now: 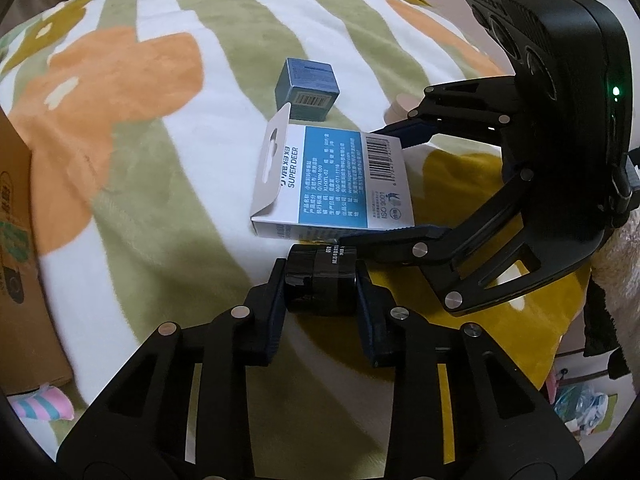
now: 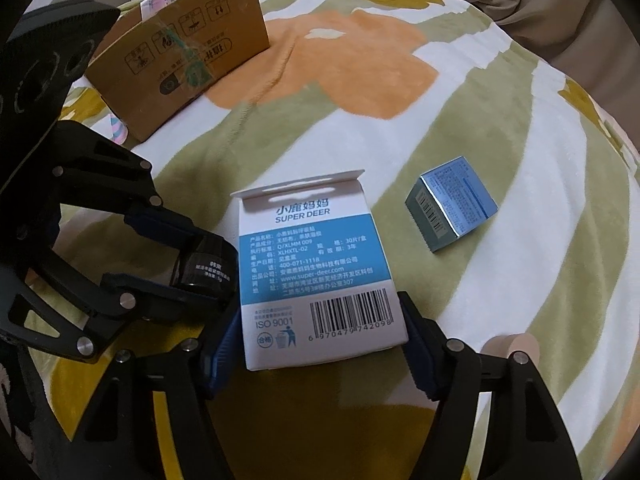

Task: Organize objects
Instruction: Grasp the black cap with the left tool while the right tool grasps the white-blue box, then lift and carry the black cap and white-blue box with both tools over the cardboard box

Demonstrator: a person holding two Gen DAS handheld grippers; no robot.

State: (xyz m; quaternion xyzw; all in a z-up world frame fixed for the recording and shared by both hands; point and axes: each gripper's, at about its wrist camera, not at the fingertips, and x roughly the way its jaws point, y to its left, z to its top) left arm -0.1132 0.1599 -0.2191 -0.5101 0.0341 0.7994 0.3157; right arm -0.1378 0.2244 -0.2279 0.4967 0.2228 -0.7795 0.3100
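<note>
Left wrist view: left gripper (image 1: 320, 280) clamped on small black jar (image 1: 320, 284), just beside white-blue Super Deer box (image 1: 332, 184); blue cube box (image 1: 307, 90) beyond on blanket (image 1: 140, 160). Right wrist view: right gripper (image 2: 320, 344) pinching Super Deer box (image 2: 316, 272) by its barcode end; cardboard box (image 2: 180, 64) far left, blue cube box (image 2: 450, 204) right, beige roll (image 2: 512, 346) near. Looks like mid-carry; next probably needs both loads moved toward cardboard box without colliding.

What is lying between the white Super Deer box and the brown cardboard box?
In the right wrist view, only bare blanket lies between the Super Deer box and the cardboard box.
</note>
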